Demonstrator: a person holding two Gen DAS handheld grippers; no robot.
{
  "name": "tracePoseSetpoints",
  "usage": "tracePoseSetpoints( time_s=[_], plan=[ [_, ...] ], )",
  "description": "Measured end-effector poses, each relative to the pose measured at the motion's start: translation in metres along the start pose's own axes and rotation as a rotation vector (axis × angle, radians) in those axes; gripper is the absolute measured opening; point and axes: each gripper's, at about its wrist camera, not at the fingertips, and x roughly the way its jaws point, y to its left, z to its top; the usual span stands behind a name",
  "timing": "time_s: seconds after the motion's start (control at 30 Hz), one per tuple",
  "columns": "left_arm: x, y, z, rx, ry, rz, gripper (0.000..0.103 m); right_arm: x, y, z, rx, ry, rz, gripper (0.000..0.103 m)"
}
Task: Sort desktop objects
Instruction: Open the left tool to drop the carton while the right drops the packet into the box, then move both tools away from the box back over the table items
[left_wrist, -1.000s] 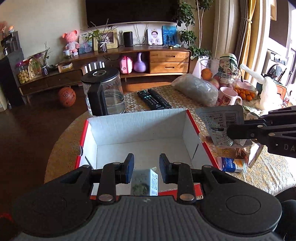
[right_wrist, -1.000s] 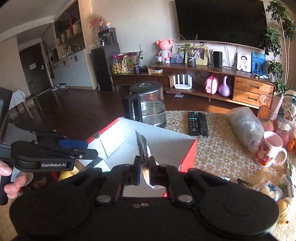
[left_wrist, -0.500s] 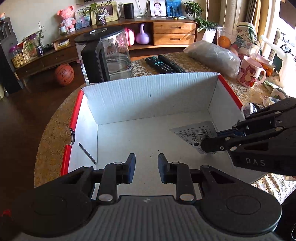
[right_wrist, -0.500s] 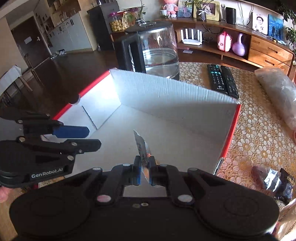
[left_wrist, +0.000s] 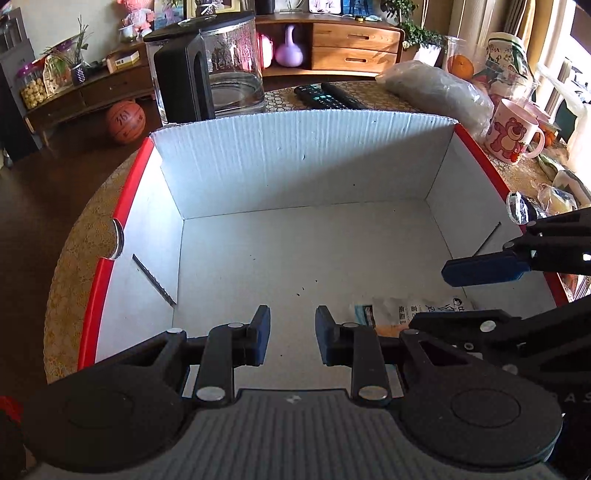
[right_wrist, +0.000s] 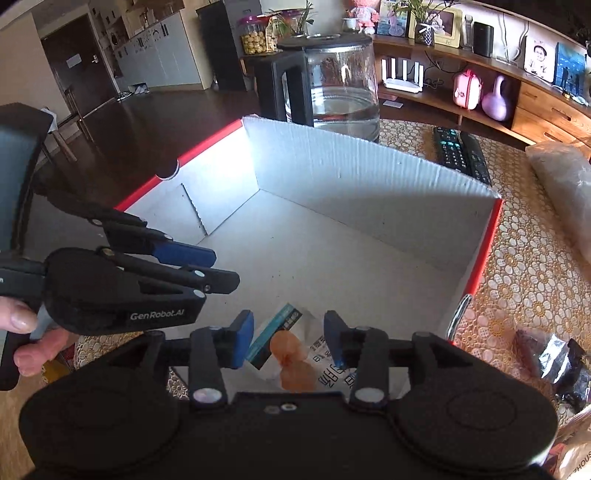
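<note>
Jaws: right gripper (right_wrist: 289, 341) has just been opening, snack packet (right_wrist: 295, 354) loose between; left gripper (left_wrist: 288, 334) at its narrowest, empty.
Packet: on cardboard box (left_wrist: 295, 162) floor, near edge.
Risk: pad snags the wrapper on withdrawal, dragging it out.

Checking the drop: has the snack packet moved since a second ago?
Yes. The snack packet has gone down from above the box's far wall onto the box floor; the right gripper jaws just opened, pads clear.

Both tongs are matte black plastic with blue pads on the fingertips and round silver screws at the joints. The left tongs (left_wrist: 289, 338) carry white "GenRobot.AI" lettering on the side; the right tongs (right_wrist: 289, 341) have a ribbed top.
</note>
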Motion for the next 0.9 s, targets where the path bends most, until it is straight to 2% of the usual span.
tracePoseSetpoints(
  time_s=[0.37,0.9],
  plan=[
    [-0.025,-0.016,0.001,0.019,-0.023,0.006,0.026,-0.046,-0.011,-0.005,0.014,-0.069,0.016,0.052],
    [-0.075,-0.057,-0.012,0.052,-0.068,-0.022,0.026,-0.112,-0.031,-0.043,0.051,-0.142,-0.031,0.061]
  ],
)
